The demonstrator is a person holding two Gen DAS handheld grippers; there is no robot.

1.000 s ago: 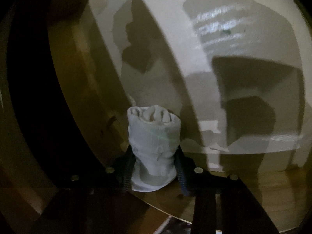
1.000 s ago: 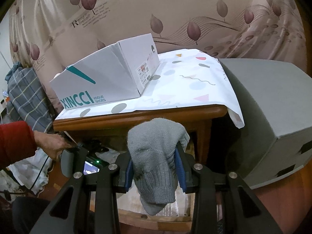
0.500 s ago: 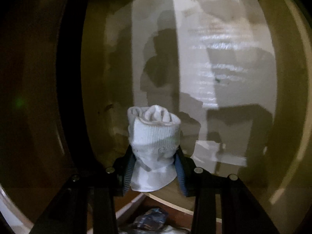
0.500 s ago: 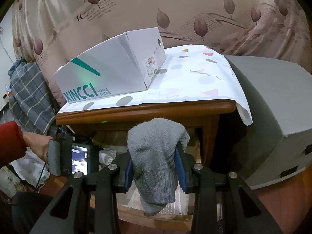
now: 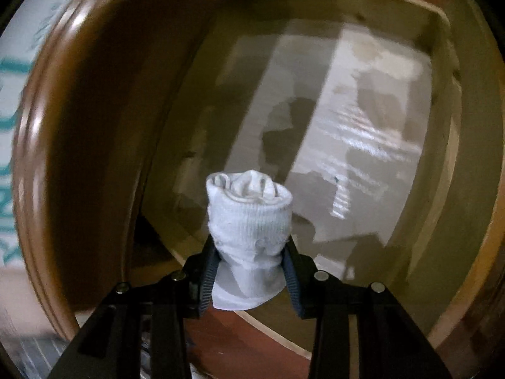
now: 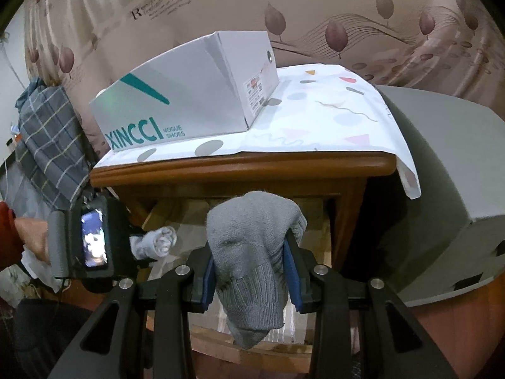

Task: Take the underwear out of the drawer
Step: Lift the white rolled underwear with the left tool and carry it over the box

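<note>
A beige curtain [image 6: 315, 3] printed with mauve leaves hangs behind a brown wooden nightstand [image 6: 246, 170] draped with a white patterned cloth [image 6: 331, 126], a grey mattress [image 6: 442, 158] at its right and plaid fabric [image 6: 50, 139] at its left, under dim indoor light.

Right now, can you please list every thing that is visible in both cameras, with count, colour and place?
white sock roll: one, white, clamped in left tool
grey sock: one, grey, clamped in right tool
drawer: one, pale wood, open, below both tools
shoe box: one, white with teal lettering, on the table
cloth: one, white with coloured shapes, covering the table top
table: one, brown wood, behind the drawer
checked fabric: one, grey, left of table
left tool: one, black
right tool: one, black
hand: one, red sleeve, holding left tool
</note>
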